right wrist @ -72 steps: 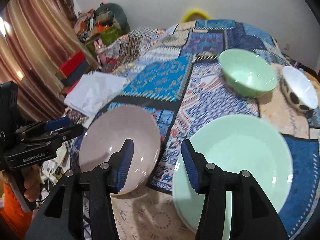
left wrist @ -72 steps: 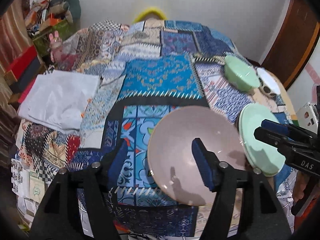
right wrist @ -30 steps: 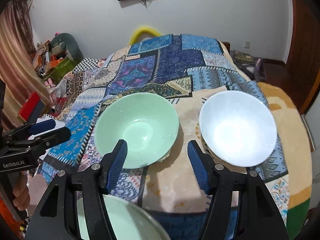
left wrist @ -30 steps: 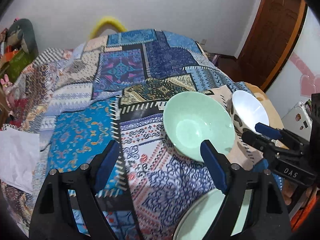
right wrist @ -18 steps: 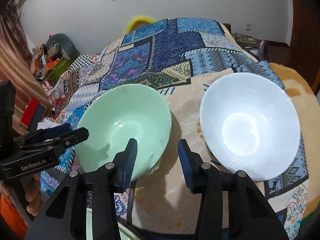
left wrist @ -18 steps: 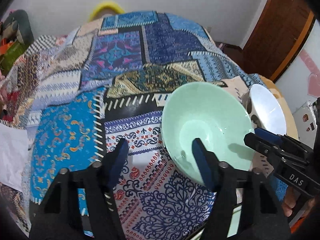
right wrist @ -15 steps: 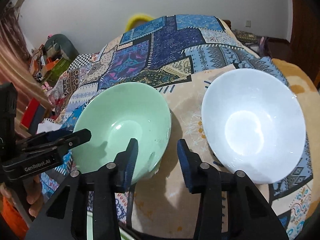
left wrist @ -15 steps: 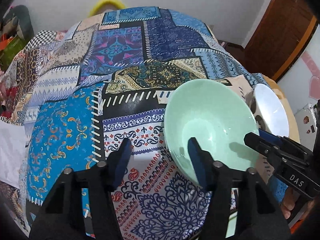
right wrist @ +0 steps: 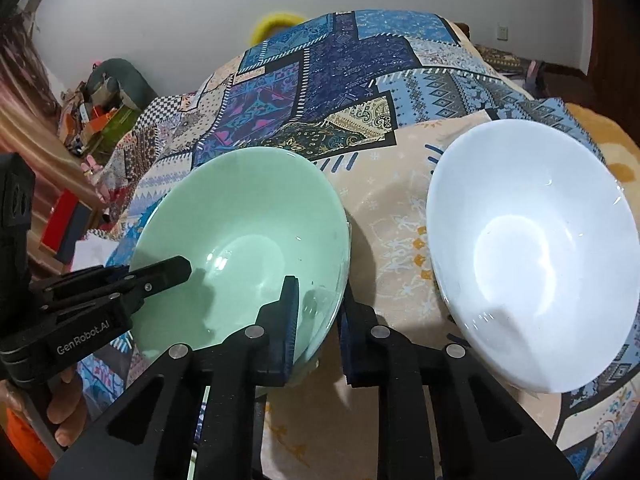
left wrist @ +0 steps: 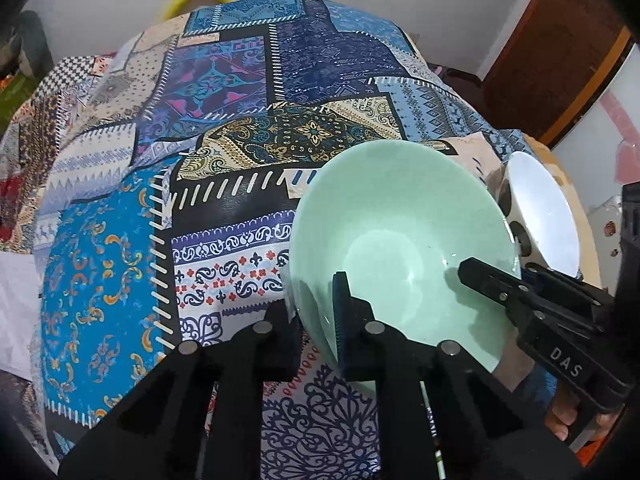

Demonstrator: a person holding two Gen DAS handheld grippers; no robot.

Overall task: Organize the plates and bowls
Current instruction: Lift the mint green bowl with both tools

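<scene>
Mint-green and glossy, the green bowl [left wrist: 404, 240] sits on the patchwork bedspread [left wrist: 224, 128]. The left gripper [left wrist: 316, 312] is clamped on its near rim, the right gripper [right wrist: 318, 320] on the opposite rim. A white bowl [right wrist: 528, 248] stands just right of the right gripper.

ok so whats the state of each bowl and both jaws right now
green bowl: upright on the patchwork cloth, empty, rim pinched on two sides
white bowl: upright, empty, untouched
left gripper: jaws shut on the green bowl's rim
right gripper: jaws shut on the green bowl's rim
</scene>
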